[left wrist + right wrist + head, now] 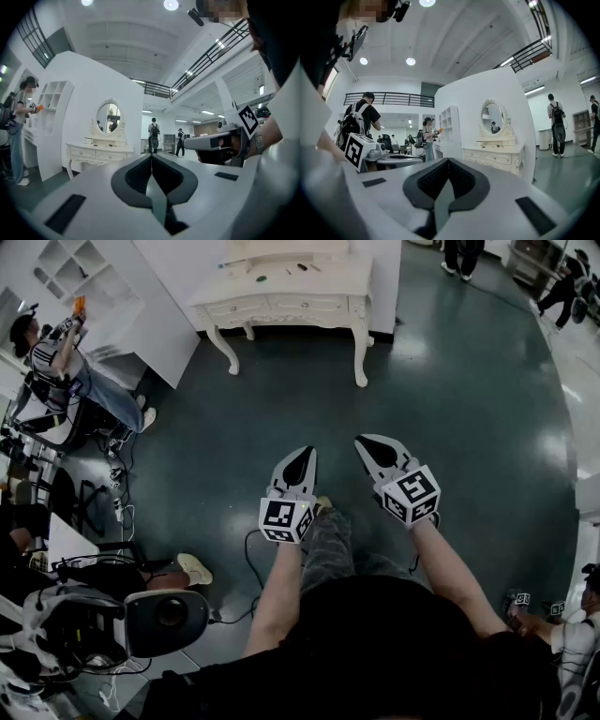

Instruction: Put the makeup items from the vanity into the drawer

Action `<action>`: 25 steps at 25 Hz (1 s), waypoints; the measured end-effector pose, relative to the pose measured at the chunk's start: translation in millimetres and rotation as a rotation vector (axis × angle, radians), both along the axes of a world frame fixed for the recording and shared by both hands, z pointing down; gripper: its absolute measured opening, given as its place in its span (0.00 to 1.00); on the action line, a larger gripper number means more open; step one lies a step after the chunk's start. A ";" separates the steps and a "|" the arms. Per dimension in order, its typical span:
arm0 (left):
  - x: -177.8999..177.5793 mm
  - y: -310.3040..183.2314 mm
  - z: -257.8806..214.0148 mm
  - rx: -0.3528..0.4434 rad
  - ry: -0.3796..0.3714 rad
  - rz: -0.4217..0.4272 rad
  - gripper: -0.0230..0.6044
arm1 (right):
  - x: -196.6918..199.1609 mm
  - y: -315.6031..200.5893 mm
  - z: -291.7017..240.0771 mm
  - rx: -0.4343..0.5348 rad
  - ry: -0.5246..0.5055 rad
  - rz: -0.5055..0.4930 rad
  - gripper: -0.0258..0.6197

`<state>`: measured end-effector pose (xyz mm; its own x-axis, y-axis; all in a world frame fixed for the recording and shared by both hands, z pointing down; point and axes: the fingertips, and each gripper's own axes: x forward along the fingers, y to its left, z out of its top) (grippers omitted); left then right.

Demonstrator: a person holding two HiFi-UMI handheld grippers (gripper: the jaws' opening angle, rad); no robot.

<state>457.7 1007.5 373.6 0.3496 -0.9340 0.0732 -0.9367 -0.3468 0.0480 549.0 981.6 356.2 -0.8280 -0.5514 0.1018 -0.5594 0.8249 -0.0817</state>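
Items (pixel 286 269) atop vanity (pixel 330 283), drawers (pixel 307 304) shut

No words, brands or numbers can be read. Well short of the vanity (pixel 291 298), the cube (pixel 281 517) on the left gripper (pixel 306 454) and the cube (pixel 412 495) on the right gripper (pixel 366 442) bear only square markers (patterns, not letters).

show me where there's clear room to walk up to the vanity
The floor in front of the vanity is bare, and stays bare out to the right. The left side is crowded: cables and a person.
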 end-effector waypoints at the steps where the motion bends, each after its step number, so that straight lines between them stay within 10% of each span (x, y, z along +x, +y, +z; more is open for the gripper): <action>1: -3.1 -4.8 -0.1 0.000 0.013 -0.001 0.06 | -1.7 -4.9 1.2 -0.001 0.004 -0.002 0.07; 25: -171.6 -221.9 -13.2 0.020 0.134 -0.037 0.06 | -152.9 -218.7 6.7 -0.050 0.027 -0.002 0.08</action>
<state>286.0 785.6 360.4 0.3200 -0.9474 0.0093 -0.9347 -0.3140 0.1665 396.0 762.9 362.8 -0.8259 -0.5431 0.1512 -0.5600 0.8215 -0.1080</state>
